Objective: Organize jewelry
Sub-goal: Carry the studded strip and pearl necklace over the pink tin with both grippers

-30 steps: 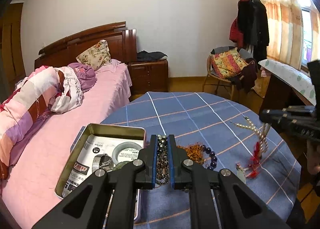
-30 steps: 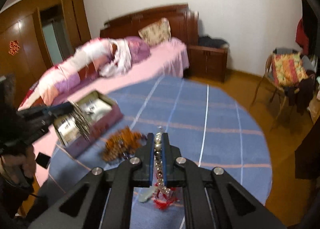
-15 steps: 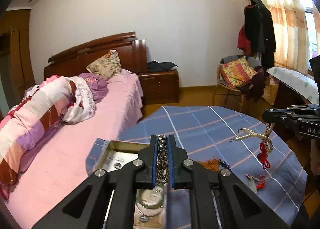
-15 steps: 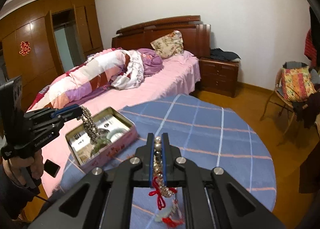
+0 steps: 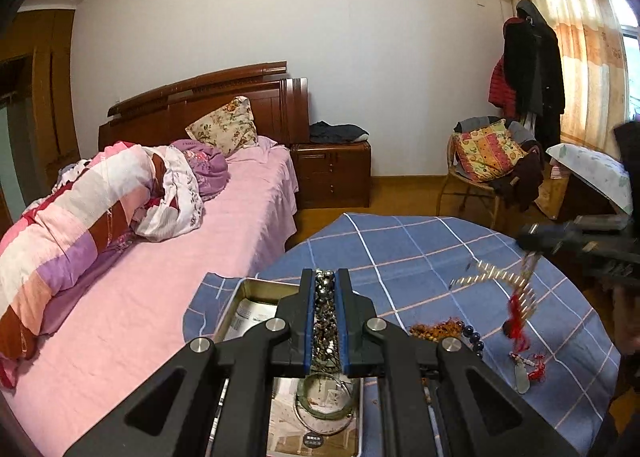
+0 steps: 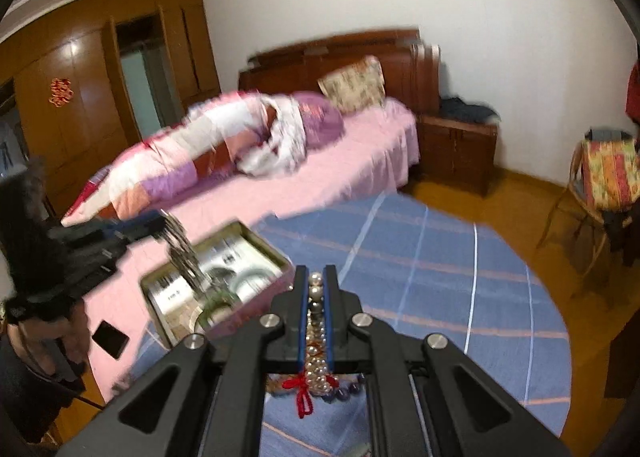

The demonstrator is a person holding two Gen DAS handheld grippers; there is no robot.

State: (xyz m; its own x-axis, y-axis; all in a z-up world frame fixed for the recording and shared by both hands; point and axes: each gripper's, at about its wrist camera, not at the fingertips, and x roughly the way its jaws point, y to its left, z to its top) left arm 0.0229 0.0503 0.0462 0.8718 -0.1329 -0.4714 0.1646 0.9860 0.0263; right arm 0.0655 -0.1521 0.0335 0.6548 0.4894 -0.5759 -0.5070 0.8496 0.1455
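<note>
Right now both grippers carry a load. Nearest in the left wrist view, the left gripper [image 5: 324, 321] has its blue-padded jaws drawn narrow on a dark metallic bead strand [image 5: 325, 313], which runs lengthwise down the slot between them, knobbly and glinting. Directly under it, at six o'clock from the fingertips, lies the open tin box [image 5: 256, 289]: rectangular, thin-walled, dull gold metal, lined with printed paper, and holding a smooth greenish bangle [image 5: 324, 401]. The strand's long axis points down into that tin, so I judge the left hand needs little more than a short drop to set it inside.

In the right wrist view the right gripper [image 6: 316, 317] is likewise pinched narrow on a pearl necklace [image 6: 317, 345], round glossy beads with a red knotted tassel [image 6: 302, 397] dangling below. From these jaws the tin sits at about ten o'clock, near but off to the side, so the right hand has the longer way to go.

Farther out on the blue checked tablecloth [image 5: 420, 249], at about three o'clock from the left jaws, an orange bead cluster [image 5: 436, 327] and dark round beads [image 5: 474, 337] rest, not yet sorted. Beyond stands the pink bed [image 5: 168, 277].
</note>
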